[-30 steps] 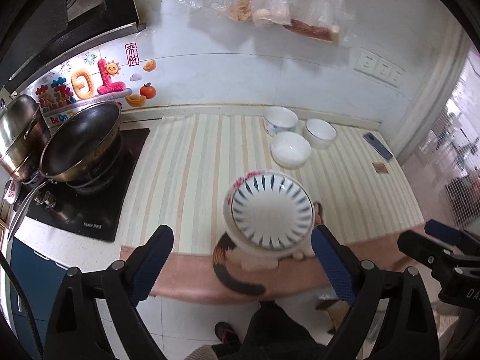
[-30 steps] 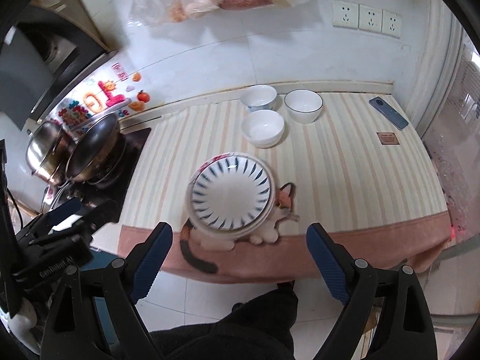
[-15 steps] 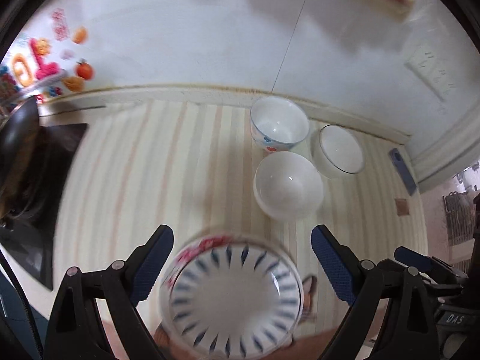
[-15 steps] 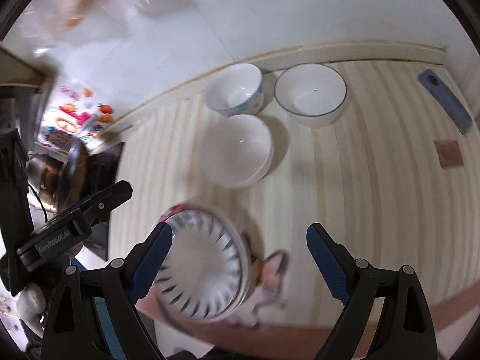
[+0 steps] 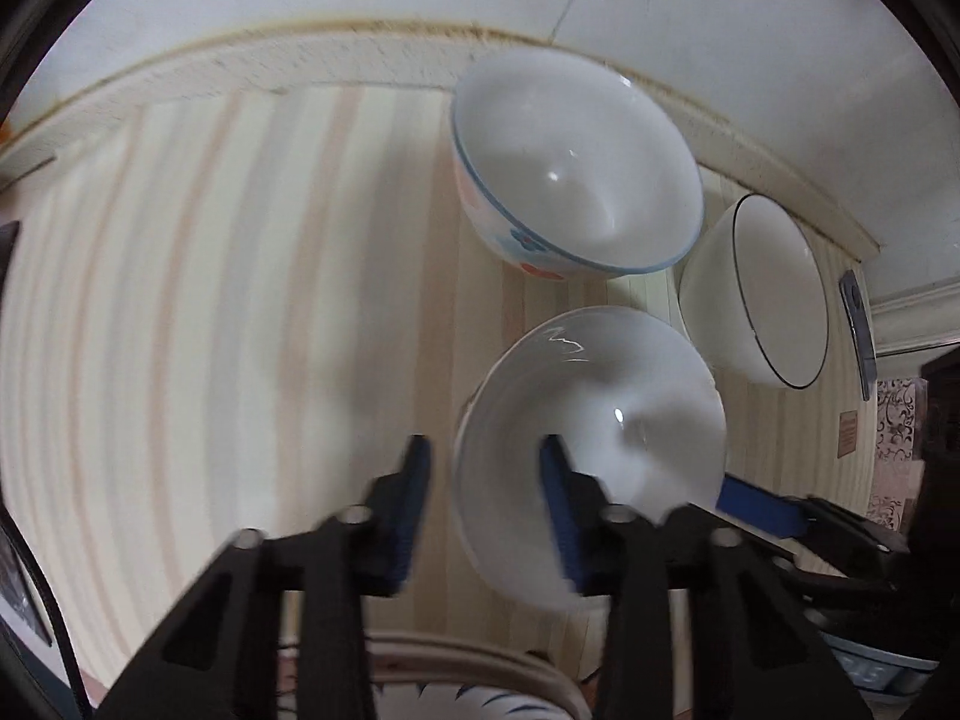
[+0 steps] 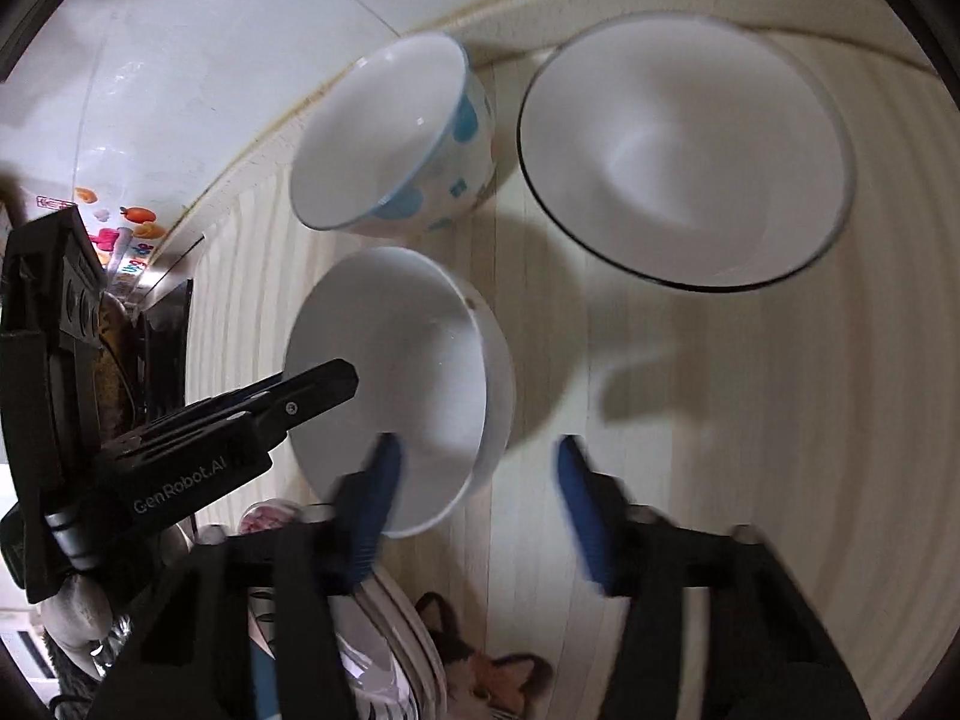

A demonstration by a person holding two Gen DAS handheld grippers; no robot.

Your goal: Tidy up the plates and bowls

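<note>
A plain white bowl sits on the striped counter. My left gripper straddles its left rim, one finger outside and one inside, jaws narrowed but apart from the wall. My right gripper straddles the bowl's right rim the same way, open. Behind stand a blue-rimmed patterned bowl and a black-rimmed white bowl. A stack of plates with blue rays lies just below the grippers.
The plates rest on a cat-shaped mat at the counter's front edge. A phone lies at the far right by the wall. The stove is off to the left. The tiled wall runs right behind the bowls.
Both grippers moved forward past the plate stack to the plain white bowl, and their jaws narrowed around its opposite rims.
</note>
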